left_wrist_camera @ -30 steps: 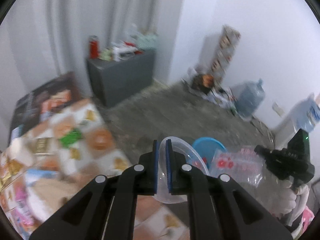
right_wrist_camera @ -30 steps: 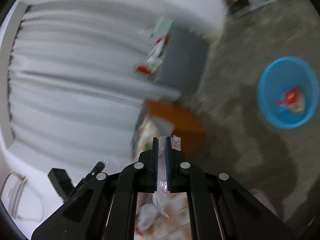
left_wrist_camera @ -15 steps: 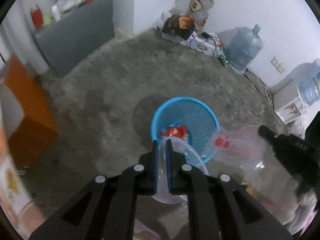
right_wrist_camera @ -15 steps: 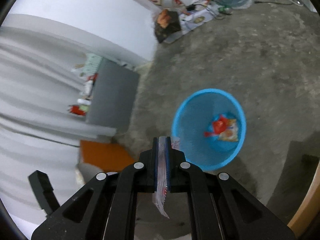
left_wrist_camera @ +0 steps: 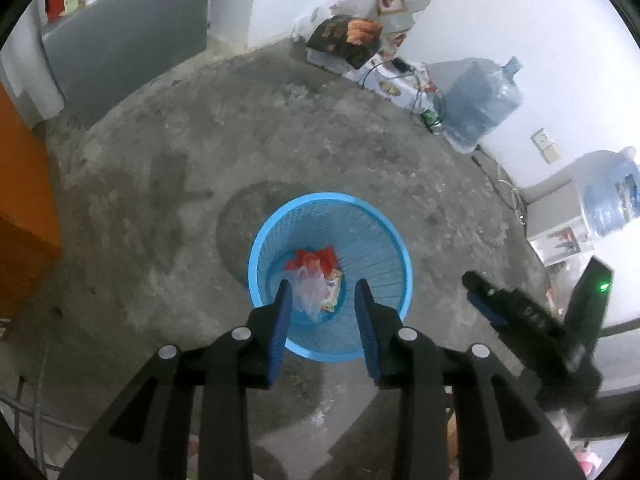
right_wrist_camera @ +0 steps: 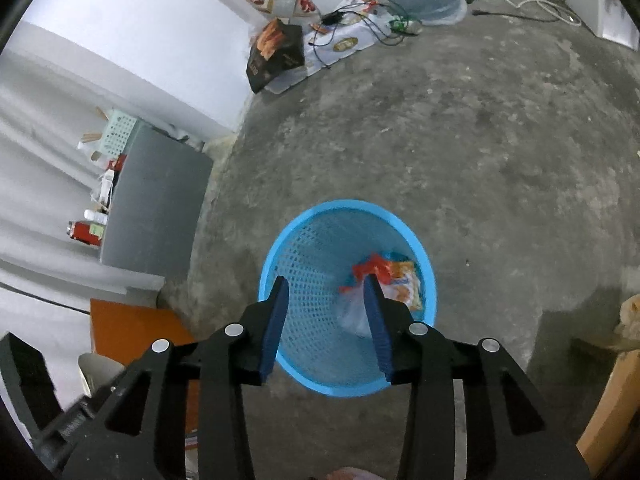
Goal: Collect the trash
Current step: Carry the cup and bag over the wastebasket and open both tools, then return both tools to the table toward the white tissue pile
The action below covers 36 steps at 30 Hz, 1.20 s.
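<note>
A blue mesh basket stands on the concrete floor, also in the right wrist view. Inside it lie a red wrapper, an orange-and-white snack packet and crumpled clear plastic; the clear plastic also shows in the right wrist view. My left gripper hangs over the basket's near rim, jaws opening, with nothing pressed between the pads. My right gripper hovers over the basket too, jaws opening and holding nothing. It also appears at the right of the left wrist view.
An orange cabinet stands at the left and a grey cabinet with bottles by the curtain. Water jugs, a dark box and cables line the far wall. A wooden edge is at the right.
Both grippers have come down over the basket and opened. The clear plastic container left my left gripper and the thin plastic bag left my right one; clear plastic now lies in the basket.
</note>
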Tool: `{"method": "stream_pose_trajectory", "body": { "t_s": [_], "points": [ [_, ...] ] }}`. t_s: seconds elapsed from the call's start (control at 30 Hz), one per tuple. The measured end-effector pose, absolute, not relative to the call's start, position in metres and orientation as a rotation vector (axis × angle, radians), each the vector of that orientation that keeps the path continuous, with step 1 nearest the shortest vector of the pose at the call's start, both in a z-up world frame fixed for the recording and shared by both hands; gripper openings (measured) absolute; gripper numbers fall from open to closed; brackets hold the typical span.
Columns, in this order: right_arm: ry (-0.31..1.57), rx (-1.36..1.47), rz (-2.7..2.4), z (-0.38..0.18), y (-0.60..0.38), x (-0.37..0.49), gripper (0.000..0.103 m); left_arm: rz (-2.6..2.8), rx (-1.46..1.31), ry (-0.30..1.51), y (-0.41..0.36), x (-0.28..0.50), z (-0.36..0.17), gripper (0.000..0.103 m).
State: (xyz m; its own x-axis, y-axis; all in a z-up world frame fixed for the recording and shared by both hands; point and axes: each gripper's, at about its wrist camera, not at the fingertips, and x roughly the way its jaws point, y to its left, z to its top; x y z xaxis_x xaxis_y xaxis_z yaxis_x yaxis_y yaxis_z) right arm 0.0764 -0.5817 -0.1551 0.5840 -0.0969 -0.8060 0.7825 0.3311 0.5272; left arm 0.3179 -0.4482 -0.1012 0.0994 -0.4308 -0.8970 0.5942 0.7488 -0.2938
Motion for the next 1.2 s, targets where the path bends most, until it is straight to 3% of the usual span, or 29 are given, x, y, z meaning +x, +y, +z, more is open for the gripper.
{"method": "stream_pose_trajectory", "body": {
  "t_s": [0.17,0.37,0.47,0.8,1.2],
  "points": [
    [0.707,1.036,-0.638,-0.127,-0.562,0.06,0.043,-0.802,0.115,1.203,-0.421,0.304,-0.06,0.035],
    [0.645,0.89,-0.6,-0.076,-0.522,0.047,0.064,-0.829,0.117,1.084,-0.368,0.26,0.001,0.04],
    [0.619,0.793,-0.552,-0.05,-0.498,0.047,0.068,-0.809,0.114,1.006,-0.332,0.235,0.03,0.04],
    [0.579,0.654,-0.296,0.015,-0.433,0.069,0.068,-0.658,0.003,0.813,-0.182,0.192,0.089,0.047],
    [0.668,0.604,0.04,0.046,-0.331,0.116,0.068,-0.46,-0.094,0.74,-0.032,0.148,0.093,0.05]
  ]
}}
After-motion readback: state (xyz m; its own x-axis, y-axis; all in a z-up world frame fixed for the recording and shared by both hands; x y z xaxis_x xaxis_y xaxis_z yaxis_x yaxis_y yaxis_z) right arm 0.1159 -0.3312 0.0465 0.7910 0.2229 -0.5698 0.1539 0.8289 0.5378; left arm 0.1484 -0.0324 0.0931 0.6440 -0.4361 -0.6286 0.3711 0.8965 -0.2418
